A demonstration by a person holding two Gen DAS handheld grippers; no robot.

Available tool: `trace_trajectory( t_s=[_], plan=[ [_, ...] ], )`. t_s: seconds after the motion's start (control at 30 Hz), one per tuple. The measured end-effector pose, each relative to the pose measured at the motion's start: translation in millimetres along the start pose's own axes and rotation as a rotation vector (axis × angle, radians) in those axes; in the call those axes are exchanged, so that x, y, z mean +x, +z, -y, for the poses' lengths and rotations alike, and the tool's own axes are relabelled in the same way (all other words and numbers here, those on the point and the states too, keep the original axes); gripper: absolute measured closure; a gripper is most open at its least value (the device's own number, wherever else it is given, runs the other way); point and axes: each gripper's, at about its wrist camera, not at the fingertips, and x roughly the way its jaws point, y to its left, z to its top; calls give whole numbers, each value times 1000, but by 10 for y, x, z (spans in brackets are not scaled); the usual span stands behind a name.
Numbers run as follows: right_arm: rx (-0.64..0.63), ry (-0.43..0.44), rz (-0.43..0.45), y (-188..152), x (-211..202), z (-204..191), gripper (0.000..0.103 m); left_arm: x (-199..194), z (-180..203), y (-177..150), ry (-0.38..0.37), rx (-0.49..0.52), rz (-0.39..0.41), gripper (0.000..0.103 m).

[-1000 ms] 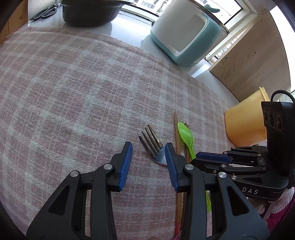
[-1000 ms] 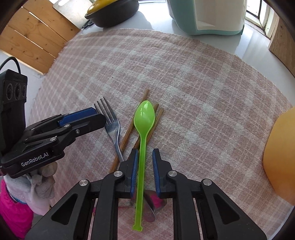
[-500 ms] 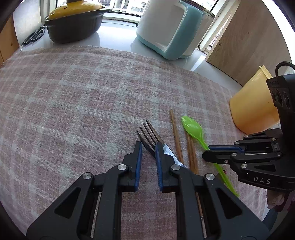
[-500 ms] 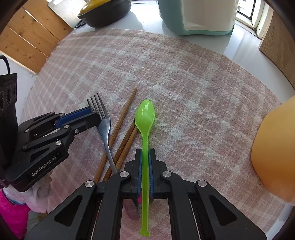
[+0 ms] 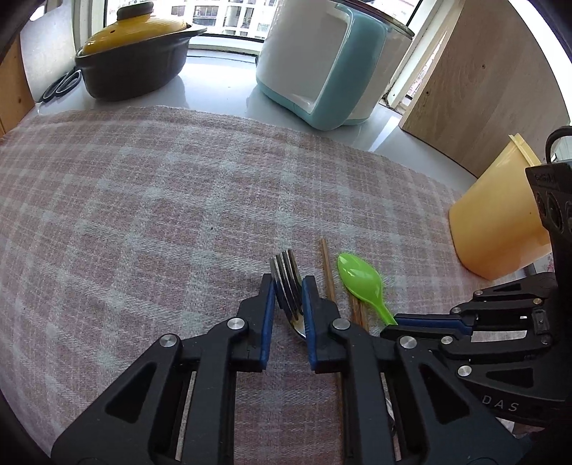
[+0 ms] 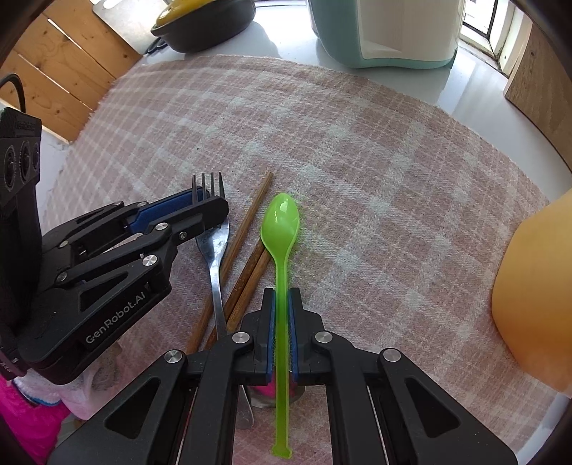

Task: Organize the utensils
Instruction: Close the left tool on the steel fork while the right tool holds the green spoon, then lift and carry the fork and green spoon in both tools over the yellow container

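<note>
Cloth first: the pink plaid tablecloth [image 5: 150, 214] fills both views and carries everything I am working on. Behind it on the grey counter stands the white-and-teal appliance [image 5: 321, 68]; only my left camera shows it nearly whole, along with the dark pot with its yellow lid [image 5: 136, 53] and the scissors [image 5: 60, 86] beside that pot. My right camera cuts the appliance [image 6: 389, 32] off at the top and catches just an edge of the pot. The yellow tub [image 5: 500, 221] sits at the right border of the cloth; its rim is visible from the left camera, while the right one sees only a blurred wall of it [image 6: 536, 286].

My left gripper [image 5: 289, 289] has its blue pads pressed against the sides of the metal fork [image 5: 286, 275], just behind the tines. The right camera adds the fork's long handle [image 6: 216, 282] running back toward me, which the left view hides.

My right gripper [image 6: 281, 304] is clamped tight on the green spoon's handle [image 6: 282, 272]. The bowl points away from me, and the handle's tail sticks out behind the pads, seen from the right only.

Between fork and spoon lie the brown chopsticks [image 6: 246, 246] on the cloth, one splayed from the other two.
</note>
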Motion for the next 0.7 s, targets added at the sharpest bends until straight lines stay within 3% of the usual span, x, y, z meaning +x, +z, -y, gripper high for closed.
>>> trace_trajectory(
  t_s=[0.1,0.4,0.7],
  plan=[
    [2,-5,7,-7,-16,-5,98,-41,-6,6,-14,-3,2,98],
    [12,-18,61,-30,-174,36,98,-196,-66,-23,-26,-36,9,100],
    [-17,-6,128,-146,-452,-33,98,-649,-12,-16,-28,-27,89,103]
  ],
)
